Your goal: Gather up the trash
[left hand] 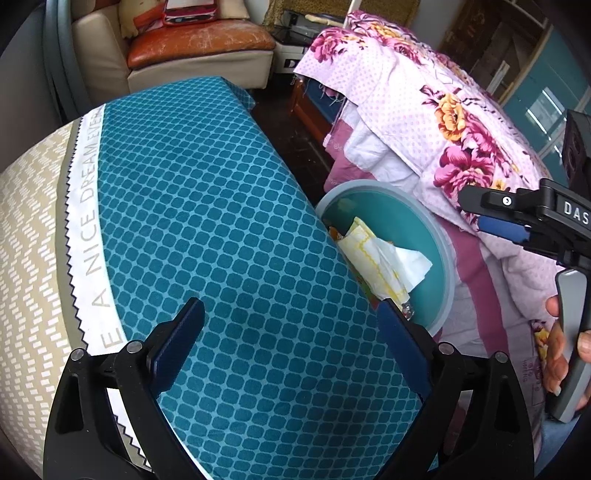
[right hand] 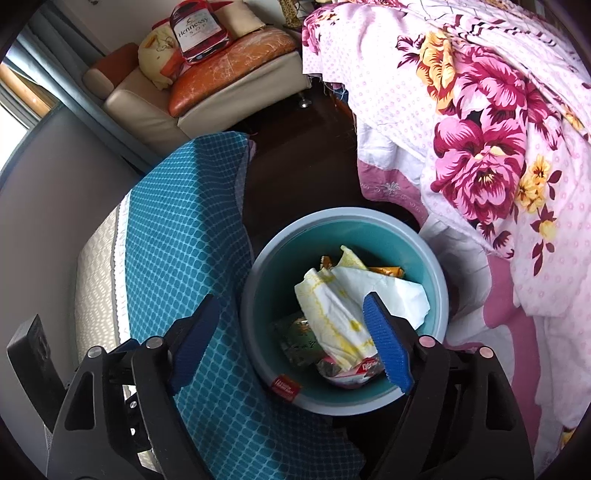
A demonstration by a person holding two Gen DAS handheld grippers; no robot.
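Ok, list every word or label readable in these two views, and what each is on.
"A NICE DREAM EVE…", cut off: white band on the teal cover.
"DAS", cut off: right gripper.
"Hennessy", "V S O P": bottle-shaped cushion on the sofa.
Red wrapper in the bin: too blurred.

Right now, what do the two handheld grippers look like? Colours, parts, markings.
Both match: the left gripper and the right gripper have glossy black plastic linkage arms with silver pivot pins, and blue ribbed pads on the jaws. In the left wrist view the right gripper shows white lettering "DAS" on its black body and a grey handle. No cables or sleeves are visible.
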